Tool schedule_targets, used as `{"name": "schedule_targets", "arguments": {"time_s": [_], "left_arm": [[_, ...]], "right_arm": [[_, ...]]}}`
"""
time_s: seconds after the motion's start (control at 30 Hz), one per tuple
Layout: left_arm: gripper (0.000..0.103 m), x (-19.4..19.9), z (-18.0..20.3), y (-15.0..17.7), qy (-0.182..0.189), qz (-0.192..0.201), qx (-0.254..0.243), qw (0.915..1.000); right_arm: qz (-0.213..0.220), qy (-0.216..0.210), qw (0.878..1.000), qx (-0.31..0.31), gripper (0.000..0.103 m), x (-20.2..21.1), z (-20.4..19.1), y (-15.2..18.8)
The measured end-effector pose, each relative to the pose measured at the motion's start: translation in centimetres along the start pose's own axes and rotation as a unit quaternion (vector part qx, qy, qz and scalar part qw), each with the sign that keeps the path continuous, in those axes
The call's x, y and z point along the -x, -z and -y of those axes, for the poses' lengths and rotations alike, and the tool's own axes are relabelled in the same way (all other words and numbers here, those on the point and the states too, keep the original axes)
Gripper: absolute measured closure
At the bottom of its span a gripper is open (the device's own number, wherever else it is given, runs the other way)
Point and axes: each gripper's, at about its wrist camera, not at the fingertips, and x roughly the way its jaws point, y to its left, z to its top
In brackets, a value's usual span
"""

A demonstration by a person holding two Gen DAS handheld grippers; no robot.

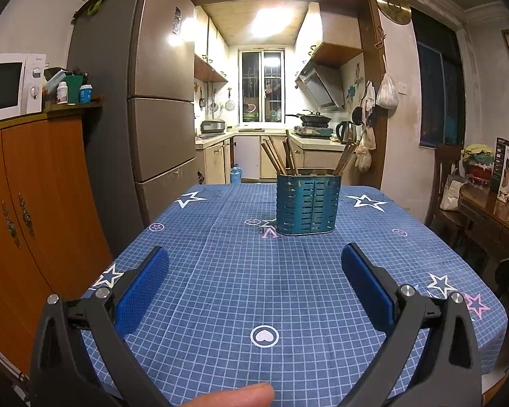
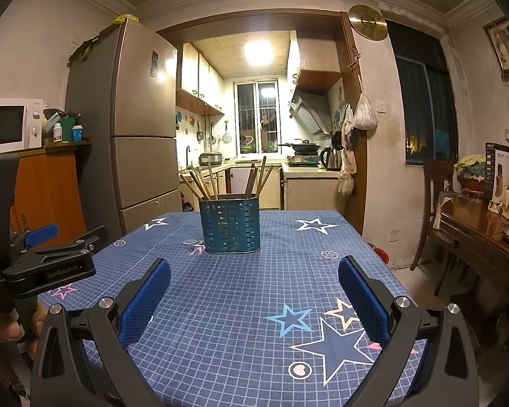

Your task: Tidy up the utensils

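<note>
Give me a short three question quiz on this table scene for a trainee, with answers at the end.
1. True or false: the chopsticks stand inside the blue holder.
2. Which grippers are open: A) left only, B) right only, C) both?
3. Fill in: the holder stands on a blue checked ______ with stars.

Key:
1. True; they lean outward in two bunches.
2. C; the left gripper and right gripper both have fingers spread wide with nothing between.
3. Tablecloth.
</note>
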Motion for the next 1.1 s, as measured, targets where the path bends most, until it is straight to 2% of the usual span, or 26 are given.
{"name": "schedule_targets", "arguments": {"time_s": [0.47, 0.7, 1.1], "left_arm": [[0.005, -0.38, 0.4, -0.02, -0.001, -0.003, -0.003, 1.0], [0.005, -0.34, 0.55, 0.14, -0.003, -0.002, -0.005, 1.0], [0.005, -0.46, 0.46, 0.17, -0.003, -0.005, -0.005, 1.0]], "right_arm": [[0.014, -0.002, 1.0, 0.01, 0.004, 0.03, 0.01, -0.13], [0.027, 0.017, 0.999, 0.025, 0.005, 0.45, -0.14, -0.03], [0.021, 0.011, 0.999, 0.026, 0.005, 0.34, -0.09, -0.12]]}}
